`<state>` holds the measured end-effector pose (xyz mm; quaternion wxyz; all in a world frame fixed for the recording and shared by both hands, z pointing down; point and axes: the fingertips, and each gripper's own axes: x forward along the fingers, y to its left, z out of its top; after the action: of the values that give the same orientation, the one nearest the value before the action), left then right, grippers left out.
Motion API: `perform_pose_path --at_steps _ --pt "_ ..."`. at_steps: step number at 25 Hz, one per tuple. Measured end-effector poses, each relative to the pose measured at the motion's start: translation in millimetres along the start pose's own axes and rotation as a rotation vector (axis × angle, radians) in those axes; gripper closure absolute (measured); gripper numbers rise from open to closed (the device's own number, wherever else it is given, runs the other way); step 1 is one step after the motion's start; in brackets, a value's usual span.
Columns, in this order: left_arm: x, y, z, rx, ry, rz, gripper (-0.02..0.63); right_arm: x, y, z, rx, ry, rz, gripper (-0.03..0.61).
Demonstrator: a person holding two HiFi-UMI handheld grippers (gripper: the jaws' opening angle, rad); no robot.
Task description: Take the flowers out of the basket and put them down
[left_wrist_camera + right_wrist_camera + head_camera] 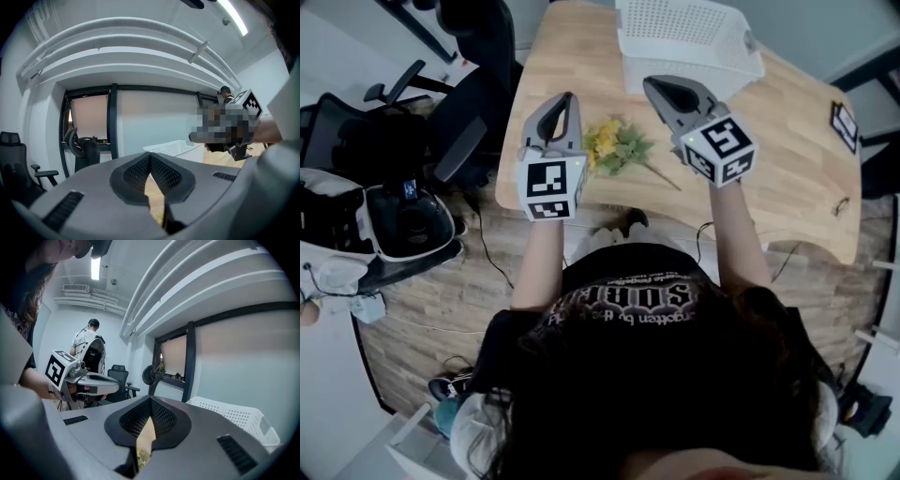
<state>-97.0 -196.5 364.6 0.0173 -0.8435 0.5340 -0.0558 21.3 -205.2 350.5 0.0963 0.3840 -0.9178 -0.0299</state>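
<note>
The flowers [614, 145] lay on the wooden surface [787, 178], close to its near edge. They were yellow with green leaves. One thin stem [664, 176] stuck out to the right. The white basket [675, 73] stood farther back, at the far side of the surface, well apart from the flowers. It looked empty, though part of it was cut off at the top of the head view, so I could not be sure.

The left tool [151, 161] was up in the air just left of the flowers. Its two jaws were together and nothing was between them. The right tool [150, 404] was up in the air just right of the flowers, nearer the basket. Its jaws were pressed together too, and it held nothing. Neither tool touched the flowers.

I think the job was nearly done, because the flowers were already out and lying down. The good way to finish would be to keep both tools high and pull them straight back, so they do not bump the stem or push the flowers off the near edge. If one more flower were hiding in the basket, the right tool was closer. It should open wide first, pinch the stem and not the soft petals, lift it over the basket wall, and lay it beside the others.
</note>
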Motion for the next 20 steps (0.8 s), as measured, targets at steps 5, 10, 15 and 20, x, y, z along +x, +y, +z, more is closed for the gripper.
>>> perform_pose_path --at_steps 5,10,15,20 --pt "0 -3 -2 -0.004 0.002 -0.005 0.614 -4 3 1 -0.008 -0.013 -0.014 0.554" --pt "2 -6 -3 -0.003 0.004 -0.006 0.614 -8 0 3 0.013 -0.034 -0.019 0.554" --pt "3 -8 -4 0.0 0.009 -0.009 0.614 -9 -2 3 0.014 -0.038 -0.016 0.554" --pt "5 -10 -4 0.001 0.008 -0.013 0.614 -8 3 3 0.033 -0.048 0.004 0.552"
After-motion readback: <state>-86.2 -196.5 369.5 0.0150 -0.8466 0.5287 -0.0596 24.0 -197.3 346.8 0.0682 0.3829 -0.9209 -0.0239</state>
